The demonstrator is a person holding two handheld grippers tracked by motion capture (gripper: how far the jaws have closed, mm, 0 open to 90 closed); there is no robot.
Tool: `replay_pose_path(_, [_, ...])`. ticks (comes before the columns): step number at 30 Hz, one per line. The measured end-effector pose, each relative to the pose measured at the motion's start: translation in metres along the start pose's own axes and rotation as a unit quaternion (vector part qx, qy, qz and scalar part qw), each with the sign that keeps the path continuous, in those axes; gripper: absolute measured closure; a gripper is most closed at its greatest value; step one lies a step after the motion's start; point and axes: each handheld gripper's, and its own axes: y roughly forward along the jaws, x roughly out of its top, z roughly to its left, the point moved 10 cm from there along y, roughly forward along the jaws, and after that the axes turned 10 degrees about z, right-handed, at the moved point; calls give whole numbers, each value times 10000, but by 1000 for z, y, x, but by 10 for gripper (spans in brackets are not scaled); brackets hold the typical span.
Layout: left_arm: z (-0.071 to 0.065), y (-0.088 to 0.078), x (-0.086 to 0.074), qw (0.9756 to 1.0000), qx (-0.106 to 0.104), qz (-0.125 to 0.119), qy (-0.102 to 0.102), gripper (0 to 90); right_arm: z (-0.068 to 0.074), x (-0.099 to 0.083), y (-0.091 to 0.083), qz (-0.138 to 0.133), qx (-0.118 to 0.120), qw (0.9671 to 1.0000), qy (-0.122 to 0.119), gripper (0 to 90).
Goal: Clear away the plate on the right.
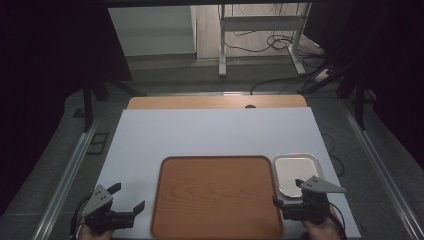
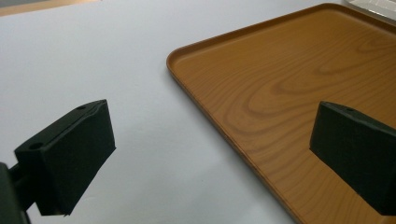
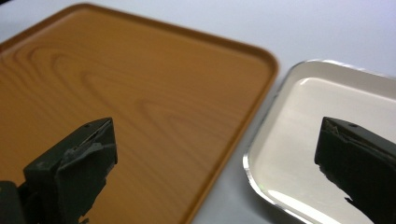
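Both spread and empty, left tool (image 1: 129, 197) by the surface's (image 1: 210, 135) near-left corner, right tool (image 1: 289, 192) astride the gap between wooden tray (image 1: 216, 197) and metal tray (image 1: 296, 172) near the near-right corner: best advanced slowly toward one rim, squarely

A dim room: the wooden table (image 1: 215, 102) under a white sheet (image 1: 210, 135) stands on grey carpet floor (image 1: 45, 165); beyond, a white metal desk frame (image 1: 260, 25) (black cables (image 1: 280, 42) trailing beneath) stands on pale flooring.
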Motion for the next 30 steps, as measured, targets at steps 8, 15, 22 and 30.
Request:
replay_pose_path(8, [0,4,3,10000,-2,3,93,0,-3,-6,-3,96,19,9999,119,0])
replay_pose_path(15, [1,4,4,9999,-62,-38,74,0,-3,-8,-1,143,-28,9998,118,0])
replay_pose_path(22, [0,5,4,9999,-108,-16,115,0,-4,-9,2,225,-21,9997,43,0])
replay_pose_path(30, [-1,6,4,9998,-152,-17,154,0,-5,-8,1,195,12,9998,74,0])
